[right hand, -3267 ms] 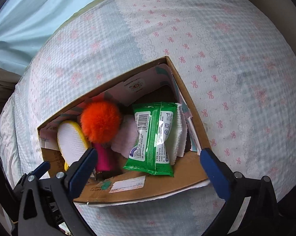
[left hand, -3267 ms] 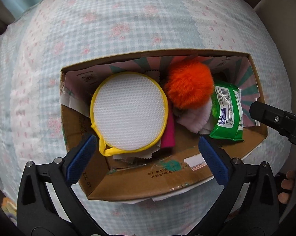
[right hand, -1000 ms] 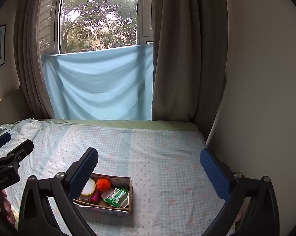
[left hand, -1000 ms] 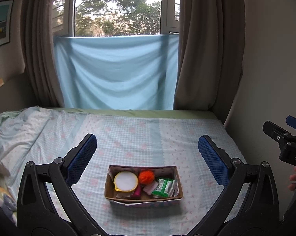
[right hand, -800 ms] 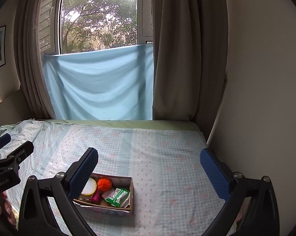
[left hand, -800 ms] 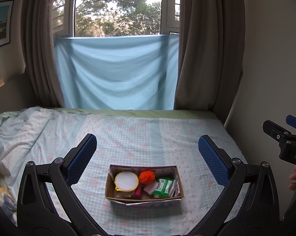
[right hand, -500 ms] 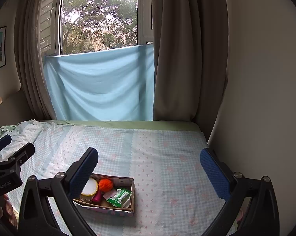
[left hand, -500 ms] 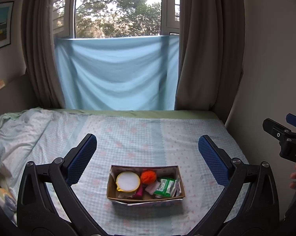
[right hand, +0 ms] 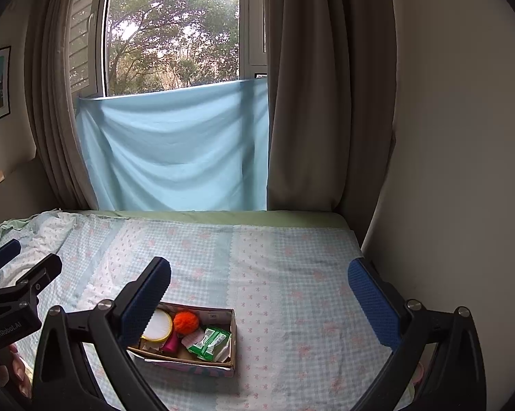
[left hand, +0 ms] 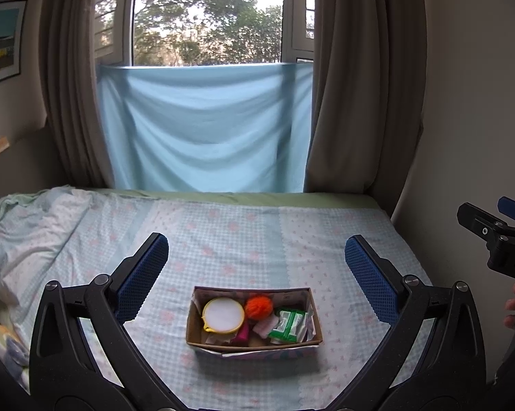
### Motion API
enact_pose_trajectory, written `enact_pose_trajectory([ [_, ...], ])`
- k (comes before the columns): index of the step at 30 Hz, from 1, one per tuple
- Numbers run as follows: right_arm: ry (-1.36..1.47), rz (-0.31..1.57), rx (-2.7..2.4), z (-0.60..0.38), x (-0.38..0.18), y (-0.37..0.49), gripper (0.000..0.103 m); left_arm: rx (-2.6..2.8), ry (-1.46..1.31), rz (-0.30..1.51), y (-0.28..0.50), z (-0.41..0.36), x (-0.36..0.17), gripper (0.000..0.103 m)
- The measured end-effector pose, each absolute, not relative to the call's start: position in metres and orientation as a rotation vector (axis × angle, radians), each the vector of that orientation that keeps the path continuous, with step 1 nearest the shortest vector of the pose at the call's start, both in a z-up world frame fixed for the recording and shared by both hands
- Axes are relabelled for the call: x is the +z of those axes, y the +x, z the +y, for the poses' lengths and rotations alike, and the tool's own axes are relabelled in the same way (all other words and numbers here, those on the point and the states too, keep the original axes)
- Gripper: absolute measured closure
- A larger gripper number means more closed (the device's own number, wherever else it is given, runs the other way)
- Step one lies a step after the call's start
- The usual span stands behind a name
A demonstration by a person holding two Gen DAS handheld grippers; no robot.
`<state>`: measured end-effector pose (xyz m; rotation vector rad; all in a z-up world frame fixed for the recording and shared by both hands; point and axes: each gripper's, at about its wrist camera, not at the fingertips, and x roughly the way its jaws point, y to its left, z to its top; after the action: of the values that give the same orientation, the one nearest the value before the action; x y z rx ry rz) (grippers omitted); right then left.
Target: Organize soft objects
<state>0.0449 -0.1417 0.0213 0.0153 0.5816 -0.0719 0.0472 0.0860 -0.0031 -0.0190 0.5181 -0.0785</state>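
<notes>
So: bed (left hand: 250,239) with checked sheet carries everything; both grippers held back from it, well apart from the load. Left gripper (left hand: 256,279) jaws spread wide, holding nothing. Right gripper (right hand: 259,299) likewise wide and empty. Cardboard box (left hand: 254,340) sits mid-bed, near the front edge, holding all the soft items. Inside, left to right: round white mesh pad with yellow rim (left hand: 223,315), orange pompom (left hand: 258,306), pink cloth (left hand: 266,325), green wipes pack (left hand: 288,320). Magenta item (left hand: 242,334) below the pad — probably a small tube, too small to tell. All likely light and squashy; wipes film may be slippery, so pinch across its short side. Pad: take by the rim.
</notes>
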Motion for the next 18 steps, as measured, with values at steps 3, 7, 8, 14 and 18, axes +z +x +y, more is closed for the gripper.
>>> enact_pose_trajectory([
  [3,0.015,0.581,-0.073,-0.1405,0.0216,0.044,0.0,-0.079,-0.018,0.518,0.0466,0.0864,-0.0038,0.0],
  [7,0.017,0.579,-0.074,-0.1412,0.0219,0.0447,0.0,-0.082,-0.017,0.514,0.0449,0.0871,-0.0035,0.0],
  [8,0.018,0.579,-0.076,-0.1408,0.0222,0.0444,0.0,-0.082,-0.017,0.511,0.0442,0.0873,-0.0031,0.0],
  [14,0.022,0.573,-0.086,-0.1379,0.0221,0.041,0.0,-0.081,-0.015,0.491,0.0412,0.0888,-0.0015,0.0],
  [18,0.023,0.571,-0.088,-0.138,0.0219,0.0404,0.0,-0.09,-0.019,0.478,0.0401,0.0895,-0.0009,0.0],
])
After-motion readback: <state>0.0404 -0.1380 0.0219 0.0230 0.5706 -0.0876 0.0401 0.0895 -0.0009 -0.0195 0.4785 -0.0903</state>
